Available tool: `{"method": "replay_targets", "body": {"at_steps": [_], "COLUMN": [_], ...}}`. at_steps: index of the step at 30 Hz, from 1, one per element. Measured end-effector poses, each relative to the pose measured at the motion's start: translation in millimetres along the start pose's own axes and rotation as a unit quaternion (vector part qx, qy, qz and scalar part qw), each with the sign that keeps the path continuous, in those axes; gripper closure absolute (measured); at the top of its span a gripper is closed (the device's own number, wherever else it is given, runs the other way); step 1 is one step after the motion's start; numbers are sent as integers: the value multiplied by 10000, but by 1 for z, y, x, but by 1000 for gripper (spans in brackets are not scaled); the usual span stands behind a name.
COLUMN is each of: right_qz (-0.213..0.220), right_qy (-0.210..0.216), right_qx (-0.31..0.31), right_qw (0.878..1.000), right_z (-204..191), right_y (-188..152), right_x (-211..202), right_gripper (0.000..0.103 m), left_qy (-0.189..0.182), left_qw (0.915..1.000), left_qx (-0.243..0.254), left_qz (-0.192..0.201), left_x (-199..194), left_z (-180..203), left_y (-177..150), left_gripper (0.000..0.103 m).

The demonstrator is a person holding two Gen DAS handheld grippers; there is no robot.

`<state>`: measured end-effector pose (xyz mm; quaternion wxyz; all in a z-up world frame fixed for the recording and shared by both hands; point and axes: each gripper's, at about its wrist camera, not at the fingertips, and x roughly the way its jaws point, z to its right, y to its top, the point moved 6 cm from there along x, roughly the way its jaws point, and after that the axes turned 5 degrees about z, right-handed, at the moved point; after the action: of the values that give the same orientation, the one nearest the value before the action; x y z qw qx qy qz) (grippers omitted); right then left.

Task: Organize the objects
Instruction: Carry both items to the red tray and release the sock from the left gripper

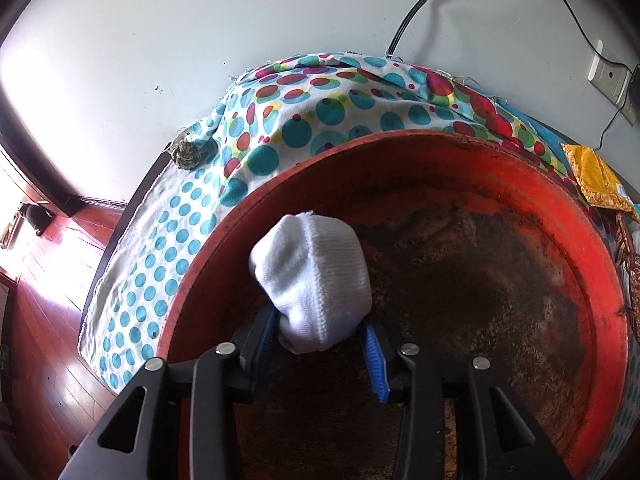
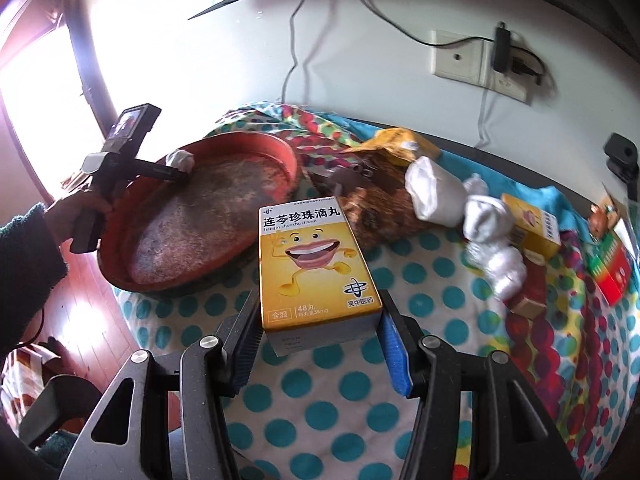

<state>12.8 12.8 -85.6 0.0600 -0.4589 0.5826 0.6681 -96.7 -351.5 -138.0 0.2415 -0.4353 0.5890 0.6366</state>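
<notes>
Both tongs flank white sock over basin.

A white rolled sock sits between the left gripper's blue pads, over the red basin's near rim. A yellow medicine box, face up, is clamped between the right gripper's pads.

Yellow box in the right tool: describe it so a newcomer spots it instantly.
Start at the red basin on the dotted cloth. Just right of it, the right tool holds the yellow box. Unlike the other boxes, it shows a cartoon laughing mouth.
</notes>
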Motion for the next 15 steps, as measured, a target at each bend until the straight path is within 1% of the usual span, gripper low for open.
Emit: {"method": "replay_targets", "body": {"at_steps": [3,6,9,11,15], "right_qz": [30,108,165,178,105], "right_qy": [82,165,279,420,608], "right_qx": [-75,-209,-288,-328,-489], "right_qw": [9999,9996,9991,9984,9969], "right_z": [-12,-27,-44,-55,-82], "right_y": [8,20,37,46,71], "right_x": [4,9,22,31,66], "right_gripper": [51,51,51,51,51], "left_qy": [44,53,-57,-115,-213], "left_qw": [10000,9999,9997,9994,9976], "left_qx": [58,112,57,-52,-387], "left_qz": [-36,81,226,325,531], "left_x": [-1,-12,-31,-46,-81], "left_z": [-1,-3,-5,-8,-17], "left_y": [-2,-3,-6,-11,-31], "left_gripper": [59,58,58,58,55]}}
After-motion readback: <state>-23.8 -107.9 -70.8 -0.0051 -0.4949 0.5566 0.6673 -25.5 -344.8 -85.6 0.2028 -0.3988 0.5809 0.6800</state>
